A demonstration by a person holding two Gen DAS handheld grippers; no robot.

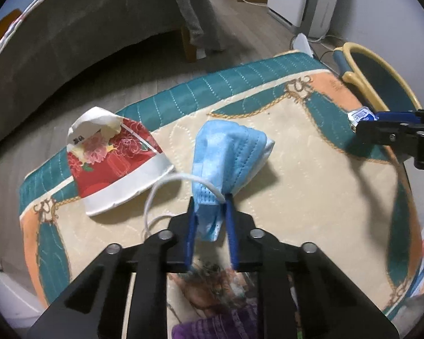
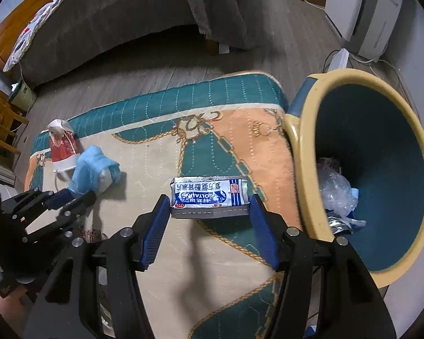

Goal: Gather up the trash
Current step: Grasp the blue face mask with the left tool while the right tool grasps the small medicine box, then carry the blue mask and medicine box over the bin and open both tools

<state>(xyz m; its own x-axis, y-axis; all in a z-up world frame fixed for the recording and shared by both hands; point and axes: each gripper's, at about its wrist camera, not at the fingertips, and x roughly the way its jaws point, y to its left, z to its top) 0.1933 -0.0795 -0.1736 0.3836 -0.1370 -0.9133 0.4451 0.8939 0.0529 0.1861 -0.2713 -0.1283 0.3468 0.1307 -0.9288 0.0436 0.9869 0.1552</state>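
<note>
Both hands loaded! Left gripper is clamped on the blue mask at frame centre; right gripper grips the medicine packet beside the bin at right, which already holds some wrappers. The crushed red cup, centre-left, awaits collection.

Bin cut off by right gripper.

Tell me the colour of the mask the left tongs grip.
Light blue mask, white ear loop; clearest in left wrist view.
</note>
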